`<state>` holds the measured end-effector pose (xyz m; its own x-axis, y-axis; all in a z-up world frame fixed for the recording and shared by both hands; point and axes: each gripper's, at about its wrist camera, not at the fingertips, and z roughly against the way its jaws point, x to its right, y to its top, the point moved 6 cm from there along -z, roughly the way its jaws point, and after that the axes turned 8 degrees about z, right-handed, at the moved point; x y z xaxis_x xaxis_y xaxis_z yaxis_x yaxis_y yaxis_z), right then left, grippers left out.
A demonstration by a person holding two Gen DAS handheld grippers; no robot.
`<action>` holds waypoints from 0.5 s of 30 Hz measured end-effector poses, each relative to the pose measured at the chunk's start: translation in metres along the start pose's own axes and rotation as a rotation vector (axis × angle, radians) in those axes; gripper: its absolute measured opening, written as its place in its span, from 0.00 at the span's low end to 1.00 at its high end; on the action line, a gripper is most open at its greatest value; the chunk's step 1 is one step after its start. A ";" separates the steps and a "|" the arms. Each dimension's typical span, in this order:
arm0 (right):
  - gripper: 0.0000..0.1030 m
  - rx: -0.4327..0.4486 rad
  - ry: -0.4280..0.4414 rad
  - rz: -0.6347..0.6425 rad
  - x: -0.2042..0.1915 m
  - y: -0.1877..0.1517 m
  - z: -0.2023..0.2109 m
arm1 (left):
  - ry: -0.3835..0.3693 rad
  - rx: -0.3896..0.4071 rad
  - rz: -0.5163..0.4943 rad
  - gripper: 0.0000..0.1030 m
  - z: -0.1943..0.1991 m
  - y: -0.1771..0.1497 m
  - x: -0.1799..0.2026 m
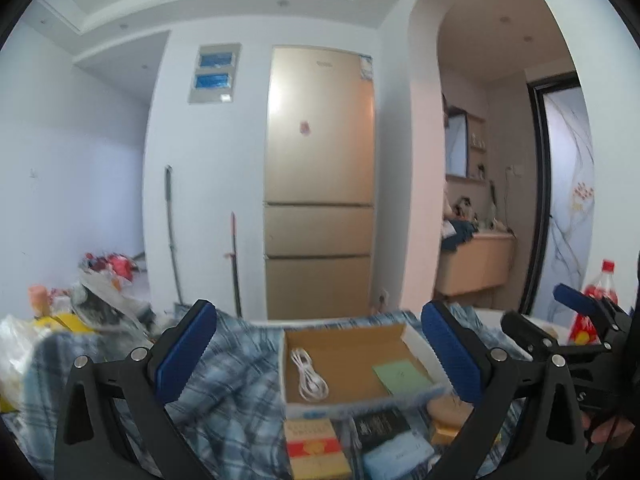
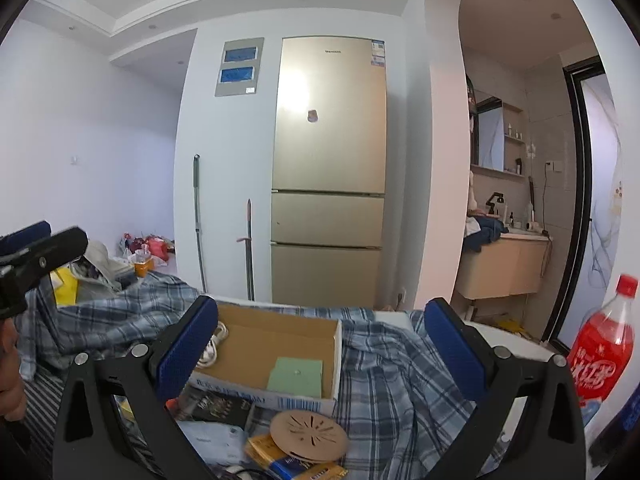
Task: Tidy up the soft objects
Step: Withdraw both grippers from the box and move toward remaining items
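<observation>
Left claw (image 1: 320, 354) agape over cardboard box (image 1: 344, 364), plaid cloth (image 1: 232, 380) beside

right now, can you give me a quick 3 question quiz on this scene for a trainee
1. True or false: the left gripper is shut on the plaid cloth.
2. Multiple choice: what lies in the cardboard box beside the green card? A) a white cable B) a red bottle C) a round wooden disc
3. Fill in: the red soda bottle stands on the ____ side of the right wrist view.

Key:
1. False: both the left gripper and the right gripper are open and hold nothing.
2. A: the white cable lies in the box; the round wooden disc lies outside, in front of it.
3. right
</observation>
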<state>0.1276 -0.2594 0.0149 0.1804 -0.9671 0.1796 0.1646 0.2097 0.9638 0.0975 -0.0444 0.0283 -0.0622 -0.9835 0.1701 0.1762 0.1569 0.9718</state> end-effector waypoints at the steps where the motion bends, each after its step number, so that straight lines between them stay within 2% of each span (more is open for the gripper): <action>1: 1.00 -0.006 -0.003 -0.005 0.001 -0.004 -0.002 | 0.005 -0.008 -0.006 1.00 -0.003 -0.007 0.001; 4: 1.00 -0.043 0.003 -0.027 0.004 -0.019 -0.008 | 0.013 -0.023 -0.006 1.00 -0.010 -0.023 -0.001; 8: 1.00 -0.093 0.014 -0.050 0.008 -0.030 -0.017 | 0.040 -0.093 0.013 1.00 -0.024 -0.049 -0.010; 15: 1.00 -0.147 0.021 -0.067 0.009 -0.040 -0.024 | 0.042 -0.169 0.043 1.00 -0.037 -0.061 -0.017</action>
<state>0.1463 -0.2733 -0.0264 0.1845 -0.9767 0.1098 0.3172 0.1649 0.9339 0.1243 -0.0403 -0.0399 -0.0103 -0.9796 0.2007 0.3406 0.1852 0.9218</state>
